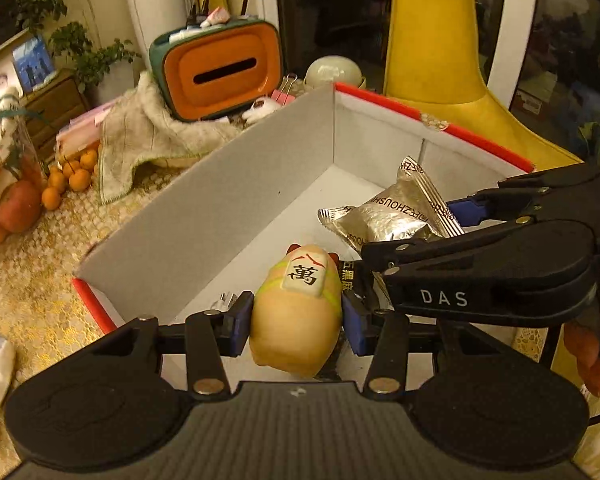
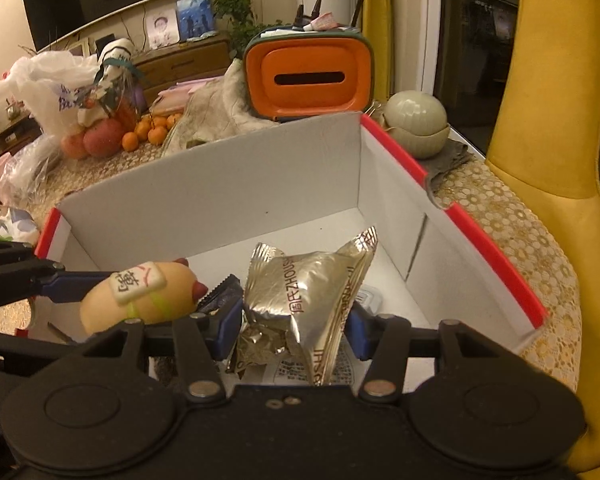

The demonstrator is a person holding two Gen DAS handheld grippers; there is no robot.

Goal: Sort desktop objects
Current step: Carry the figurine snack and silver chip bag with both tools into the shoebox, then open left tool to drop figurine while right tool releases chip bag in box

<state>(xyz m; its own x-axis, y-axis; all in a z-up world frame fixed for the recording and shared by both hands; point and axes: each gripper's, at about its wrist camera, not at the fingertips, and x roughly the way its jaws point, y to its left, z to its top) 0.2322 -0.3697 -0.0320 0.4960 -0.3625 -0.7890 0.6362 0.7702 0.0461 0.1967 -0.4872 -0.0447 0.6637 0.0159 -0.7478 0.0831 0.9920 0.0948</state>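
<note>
Hovering over the white box (image 2: 204,200) with both hands loaded, you've got one item per gripper. Your left gripper (image 1: 298,318) has its blue pads clamped on the flanks of the little cat figurine (image 1: 298,312), pinched across its narrow waist so the rounded body can't roll out. Your right gripper (image 2: 290,326) is closed on the silver snack packet (image 2: 312,292), squeezing the crumpled foil at its lower part while the sealed end stands up between the fingers. Both tools tilt down into the red-rimmed box, side by side, the right one crossing just ahead of the left in the left wrist view. A dark packet (image 2: 224,292) and something white already lie on the box floor, so this looks like the collection bin. Next call, I'd say: lower each item close to the floor before letting go, and stagger the releases so the grippers don't knock together. The orange tissue holder (image 1: 220,72) stands on the table beyond the box, well clear.
</note>
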